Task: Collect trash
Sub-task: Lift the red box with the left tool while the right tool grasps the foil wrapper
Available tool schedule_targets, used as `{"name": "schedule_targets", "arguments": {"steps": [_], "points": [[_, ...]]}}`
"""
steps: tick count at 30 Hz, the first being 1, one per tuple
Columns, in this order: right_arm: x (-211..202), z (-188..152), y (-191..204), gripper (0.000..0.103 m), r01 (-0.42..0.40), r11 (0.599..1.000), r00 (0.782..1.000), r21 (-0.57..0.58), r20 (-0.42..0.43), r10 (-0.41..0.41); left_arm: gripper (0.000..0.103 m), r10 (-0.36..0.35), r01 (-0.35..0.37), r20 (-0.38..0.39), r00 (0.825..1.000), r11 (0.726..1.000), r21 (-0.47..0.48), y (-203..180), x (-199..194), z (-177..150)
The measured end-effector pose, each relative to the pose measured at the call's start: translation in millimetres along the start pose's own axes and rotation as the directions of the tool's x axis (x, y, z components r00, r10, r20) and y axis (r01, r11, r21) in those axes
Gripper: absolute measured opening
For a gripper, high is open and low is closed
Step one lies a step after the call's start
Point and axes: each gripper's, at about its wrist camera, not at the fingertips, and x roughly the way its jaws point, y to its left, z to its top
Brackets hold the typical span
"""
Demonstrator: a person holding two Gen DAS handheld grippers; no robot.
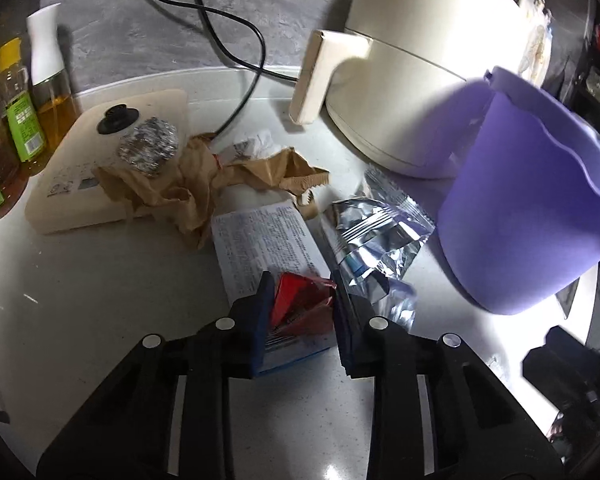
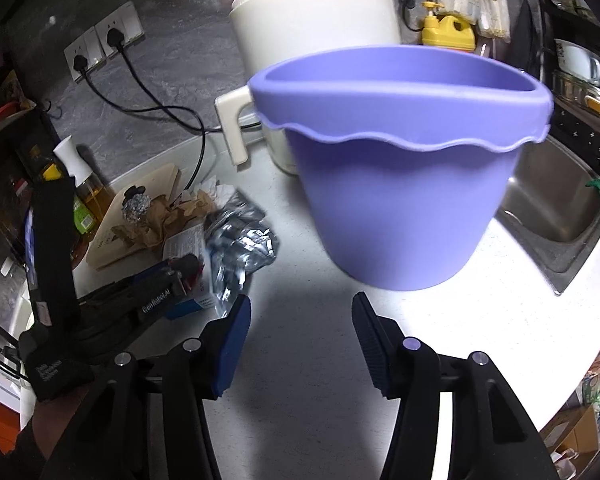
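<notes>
On my left wrist view, the left hand-held gripper has its blue pads on either side of a crumpled red wrapper, and they look to be pinching it just above a printed paper box lying on the white worktop. Just right of the box lies a silver foil packet; behind it is crumpled brown paper, with a ball of foil resting on a cream scale at the far left. Oil bottles stand along the left edge, a cream appliance sits at the far right, and the purple bucket hangs tilted at the right. On my right wrist view, the right hand-held gripper stands spread with nothing between its pads, and the purple bucket fills the middle just beyond its fingertips, above the worktop; I cannot tell what carries it. At the left I see the left hand-held gripper down over the box, with the silver foil packet beside it and the brown paper behind. A steel sink lies at the right.
</notes>
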Motion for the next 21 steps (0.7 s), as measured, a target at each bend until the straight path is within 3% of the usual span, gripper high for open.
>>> {"name": "schedule_targets", "arguments": {"steps": [7,21], "points": [[17.4,-1.7,21.4,0.049,-0.042,0.998,0.999,-0.035,-0.021,0.042,0.028,0.028,-0.027,0.042,0.999,0.999,-0.028,16.8,-14.2,5.5],[67.8,5.5,55.2,0.049,-0.066,0.991,0.996,-0.119,-0.073,0.057,0.028,0.108,-0.103,0.033,0.994,0.987,-0.119,65.2,-15.7,-4.6]]}}
